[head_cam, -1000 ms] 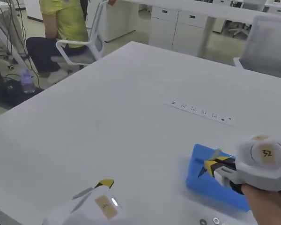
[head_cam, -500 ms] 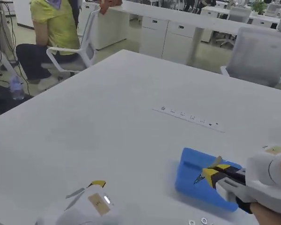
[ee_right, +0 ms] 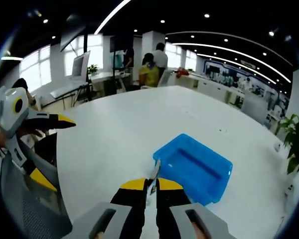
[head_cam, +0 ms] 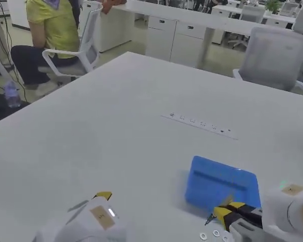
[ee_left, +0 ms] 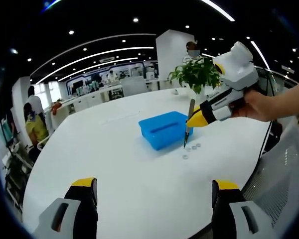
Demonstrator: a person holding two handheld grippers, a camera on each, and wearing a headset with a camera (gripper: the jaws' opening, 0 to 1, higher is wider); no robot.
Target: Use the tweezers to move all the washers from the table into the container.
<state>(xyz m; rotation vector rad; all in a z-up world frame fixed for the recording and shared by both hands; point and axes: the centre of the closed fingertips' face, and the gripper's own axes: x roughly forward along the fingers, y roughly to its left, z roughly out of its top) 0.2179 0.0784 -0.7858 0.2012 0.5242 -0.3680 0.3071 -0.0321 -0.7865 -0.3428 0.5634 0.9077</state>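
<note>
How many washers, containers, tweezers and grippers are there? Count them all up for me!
Washers: 3
Blue container: 1
Tweezers: 1
Grippers: 2, the left gripper and the right gripper
Total: 7

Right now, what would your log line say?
right tongs: shut on tweezers | tweezers tip: close to washers beside container | washers: on table | left tongs: open, empty

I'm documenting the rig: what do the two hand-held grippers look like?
The left hand-held gripper and the right hand-held gripper look alike: bulky white rounded bodies, a tan sticker on top, and black jaws capped in yellow.
</note>
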